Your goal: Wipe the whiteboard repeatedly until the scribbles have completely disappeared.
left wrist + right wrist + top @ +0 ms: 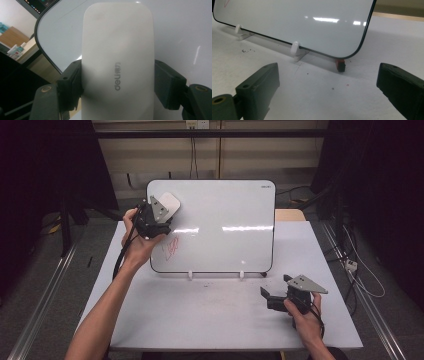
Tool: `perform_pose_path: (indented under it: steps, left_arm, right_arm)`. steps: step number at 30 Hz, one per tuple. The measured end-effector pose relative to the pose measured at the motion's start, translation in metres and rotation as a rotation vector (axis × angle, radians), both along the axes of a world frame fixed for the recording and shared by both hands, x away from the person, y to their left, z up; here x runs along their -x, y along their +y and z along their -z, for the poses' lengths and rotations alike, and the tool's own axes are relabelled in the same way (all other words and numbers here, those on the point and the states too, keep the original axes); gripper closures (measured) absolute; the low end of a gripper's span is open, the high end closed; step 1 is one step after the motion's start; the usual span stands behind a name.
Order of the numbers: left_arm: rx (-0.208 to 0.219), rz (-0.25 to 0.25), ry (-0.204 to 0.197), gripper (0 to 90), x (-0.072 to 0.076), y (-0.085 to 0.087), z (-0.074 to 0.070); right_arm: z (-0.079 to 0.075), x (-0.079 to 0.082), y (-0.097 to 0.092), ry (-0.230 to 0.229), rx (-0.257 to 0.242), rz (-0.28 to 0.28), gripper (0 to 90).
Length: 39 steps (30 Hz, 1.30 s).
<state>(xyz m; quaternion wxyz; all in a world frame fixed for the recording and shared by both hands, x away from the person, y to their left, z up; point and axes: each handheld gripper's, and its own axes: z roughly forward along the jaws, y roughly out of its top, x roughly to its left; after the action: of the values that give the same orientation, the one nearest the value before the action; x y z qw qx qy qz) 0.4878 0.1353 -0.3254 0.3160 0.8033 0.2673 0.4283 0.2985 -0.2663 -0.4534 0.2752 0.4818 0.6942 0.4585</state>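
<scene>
A whiteboard [225, 220] stands tilted on small white feet [294, 48] at the back of the white table [210, 315]. Red marker scribbles [170, 247] sit low on its left side. My left gripper [159, 217] is raised at the board's upper left and is shut on a white eraser [117, 62], whose far end lies near the board's rounded corner. My right gripper [274, 295] rests open on the table at the front right, its jaws wide apart with nothing between them, pointing toward the board's lower right corner [348, 53].
A small red and black object [341, 64] lies under the board's lower right corner. Black cables trail from both grippers. A wooden surface [290, 214] shows behind the board. Dark curtains and floor rails flank the table.
</scene>
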Motion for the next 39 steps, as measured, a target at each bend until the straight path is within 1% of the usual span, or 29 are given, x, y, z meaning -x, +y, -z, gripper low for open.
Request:
perform_pose_path:
  steps: [1, 3, 4, 7, 8, 9, 12, 13, 15, 16, 18, 19, 20, 21, 24, 28, 29, 31, 33, 35, 36, 38, 39]
  left_arm:
    - [0.010, -0.006, -0.002, 31.2, 0.001, -0.001, 0.002]
    - [0.003, -0.003, -0.004, 31.2, 0.003, 0.000, 0.006]
    - [0.009, -0.001, -0.003, 31.3, 0.004, 0.000, 0.009]
    - [-0.005, 0.012, 0.002, 31.2, 0.010, 0.001, 0.016]
    - [0.005, 0.012, -0.001, 31.2, 0.012, 0.001, 0.019]
    - [0.004, 0.014, 0.006, 31.2, 0.014, 0.001, 0.021]
    - [-0.001, 0.026, 0.001, 31.2, 0.020, 0.003, 0.030]
    - [0.001, 0.023, 0.001, 31.2, 0.022, 0.003, 0.033]
    - [-0.002, 0.032, 0.014, 31.2, 0.028, 0.004, 0.038]
    - [-0.003, 0.032, 0.009, 31.2, 0.030, 0.004, 0.041]
    - [-0.005, 0.032, 0.018, 31.2, 0.035, 0.005, 0.046]
    - [-0.005, 0.030, 0.012, 31.2, 0.036, 0.005, 0.049]
    - [0.002, 0.025, 0.016, 31.2, 0.039, 0.004, 0.051]
    - [-0.010, 0.024, 0.017, 31.2, 0.040, 0.004, 0.052]
    - [-0.009, 0.018, 0.016, 31.2, 0.044, 0.002, 0.054]
    - [-0.010, 0.007, 0.009, 31.2, 0.045, 0.000, 0.054]
    - [-0.027, 0.008, 0.014, 31.2, 0.046, 0.000, 0.053]
    - [-0.024, 0.006, 0.011, 31.2, 0.046, -0.001, 0.053]
    - [-0.031, 0.003, 0.023, 31.2, 0.046, -0.001, 0.052]
    - [-0.017, -0.003, 0.018, 31.1, 0.046, -0.002, 0.053]
    - [-0.007, -0.001, 0.023, 31.1, 0.045, -0.002, 0.053]
    - [-0.017, -0.001, 0.029, 31.0, 0.044, -0.002, 0.051]
    - [0.000, -0.002, 0.029, 31.0, 0.044, -0.003, 0.051]
  right_arm:
    - [0.000, 0.000, 0.000, -0.001, 0.001, -0.002, 4.5]
    - [0.000, 0.000, 0.000, -0.001, 0.000, 0.000, 4.5]
    - [0.000, 0.000, 0.000, -0.001, 0.000, -0.001, 4.5]
    - [0.000, 0.000, 0.000, 0.000, 0.000, 0.000, 4.5]
    - [0.000, 0.000, 0.000, 0.000, 0.000, 0.000, 4.5]
    - [0.000, 0.000, 0.000, 0.000, 0.000, 0.001, 4.5]
    - [0.000, 0.000, 0.000, 0.000, 0.000, 0.001, 4.5]
    - [0.000, 0.000, 0.000, 0.001, 0.000, 0.002, 4.5]
    - [0.000, 0.000, 0.000, 0.000, 0.001, 0.003, 4.6]
    - [0.000, 0.000, 0.000, 0.001, 0.000, 0.002, 4.6]
    - [0.000, 0.000, 0.000, 0.000, 0.001, 0.002, 4.5]
    - [0.000, 0.000, 0.000, 0.000, 0.001, 0.002, 4.5]
    - [0.000, 0.000, 0.001, 0.001, 0.001, 0.003, 4.5]
    - [0.000, 0.000, 0.001, 0.000, 0.001, 0.002, 4.5]
    - [0.000, 0.000, 0.001, -0.002, 0.002, -0.001, 4.5]
    - [0.000, 0.000, 0.001, -0.002, 0.001, 0.000, 4.5]
    - [0.000, 0.000, 0.001, -0.002, 0.001, 0.001, 4.5]
    - [0.000, 0.000, 0.001, -0.001, 0.000, 0.001, 4.5]
    - [0.000, 0.000, 0.001, 0.000, 0.000, 0.000, 4.5]
    - [0.000, 0.000, 0.001, -0.001, 0.000, 0.000, 4.5]
    - [0.000, 0.000, 0.001, -0.001, 0.000, 0.000, 4.5]
    - [0.000, -0.001, 0.002, -0.002, 0.002, -0.002, 4.5]
    - [0.000, -0.001, 0.002, -0.001, 0.004, -0.002, 4.5]
